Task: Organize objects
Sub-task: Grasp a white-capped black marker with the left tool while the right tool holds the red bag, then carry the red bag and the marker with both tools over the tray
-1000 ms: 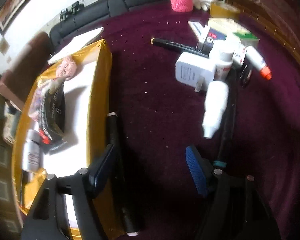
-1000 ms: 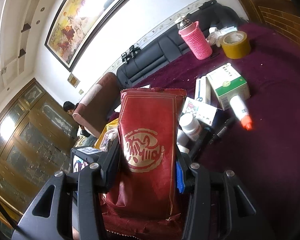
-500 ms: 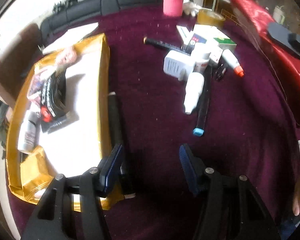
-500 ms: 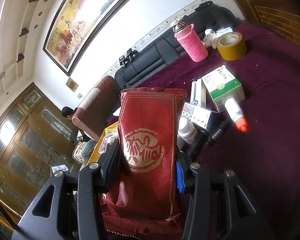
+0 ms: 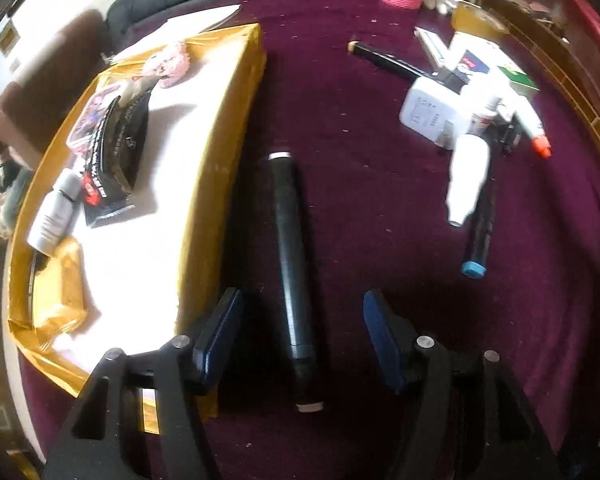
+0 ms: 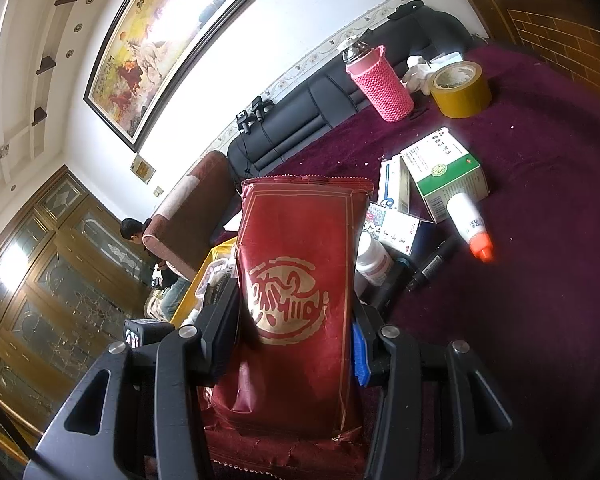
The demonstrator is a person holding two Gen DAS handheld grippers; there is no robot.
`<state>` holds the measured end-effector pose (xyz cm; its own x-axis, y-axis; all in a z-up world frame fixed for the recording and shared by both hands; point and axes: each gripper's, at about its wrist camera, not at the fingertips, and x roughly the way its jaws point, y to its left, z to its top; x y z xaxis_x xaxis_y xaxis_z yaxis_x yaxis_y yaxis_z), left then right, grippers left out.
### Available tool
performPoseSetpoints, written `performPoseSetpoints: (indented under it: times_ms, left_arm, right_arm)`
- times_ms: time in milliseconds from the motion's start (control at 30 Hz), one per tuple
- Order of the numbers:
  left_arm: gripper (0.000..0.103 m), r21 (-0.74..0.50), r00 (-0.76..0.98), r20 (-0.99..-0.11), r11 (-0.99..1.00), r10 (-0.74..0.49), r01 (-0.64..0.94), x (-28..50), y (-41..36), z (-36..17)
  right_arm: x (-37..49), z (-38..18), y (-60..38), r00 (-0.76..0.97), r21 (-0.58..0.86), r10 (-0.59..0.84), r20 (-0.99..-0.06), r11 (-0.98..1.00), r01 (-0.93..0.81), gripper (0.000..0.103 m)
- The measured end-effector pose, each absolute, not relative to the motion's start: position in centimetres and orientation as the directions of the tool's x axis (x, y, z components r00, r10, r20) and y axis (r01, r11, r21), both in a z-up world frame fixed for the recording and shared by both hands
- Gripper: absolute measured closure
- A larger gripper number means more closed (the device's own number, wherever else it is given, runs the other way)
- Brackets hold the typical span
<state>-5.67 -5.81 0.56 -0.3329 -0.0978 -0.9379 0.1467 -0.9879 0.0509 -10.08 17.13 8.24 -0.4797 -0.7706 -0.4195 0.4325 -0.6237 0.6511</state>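
Observation:
A long black tube (image 5: 290, 248) lies on the purple cloth beside a gold-sided box (image 5: 220, 152). My left gripper (image 5: 300, 304) points down over the tube's near half. Its jaws are opening, the tube lies between them, and the pads do not touch it. The box holds a black packet (image 5: 118, 148), a small white bottle (image 5: 56, 212) and a pink object (image 5: 172, 66). In the right wrist view my right gripper (image 6: 296, 320) is shut on a tall red packet (image 6: 300, 280), held upright above the table.
Right of the tube lies a cluster: a white bottle (image 5: 468, 180), a blue-capped marker (image 5: 480, 220), a white adapter (image 5: 428, 112) and an orange-capped tube (image 6: 470, 224). A green-white box (image 6: 444, 172), yellow tape (image 6: 460, 88) and pink-sleeved bottle (image 6: 382, 80) stand farther back. A person sits behind an armchair.
My left gripper has shifted sideways, so the black tube now lies between its jaws instead of under the left finger. The right gripper and red packet have not moved.

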Motion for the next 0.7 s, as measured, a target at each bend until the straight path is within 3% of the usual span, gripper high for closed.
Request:
performPoseSetpoints:
  times_ms: [167, 300, 700]
  left_arm:
    - [0.051, 0.048, -0.381, -0.922, -0.995, -0.076, 0.083, -6.5, -4.5, 0.2]
    - [0.089, 0.032, -0.407, -0.912, -0.999, -0.045, 0.04, -7.0, -4.1, 0.3]
    - [0.088, 0.053, -0.453, -0.89, -0.998, -0.058, 0.023, -7.9, -3.9, 0.3]
  right_arm:
    - [-9.9, 8.2, 17.0, -0.477, 0.645, -0.77, -0.423, -0.626, 0.439, 0.058]
    - [-10.1, 8.0, 16.9, -0.479, 0.642, -0.763, -0.433, -0.635, 0.431, 0.058]
    - [-10.1, 7.8, 16.5, -0.468, 0.639, -0.764, -0.444, -0.636, 0.432, 0.058]
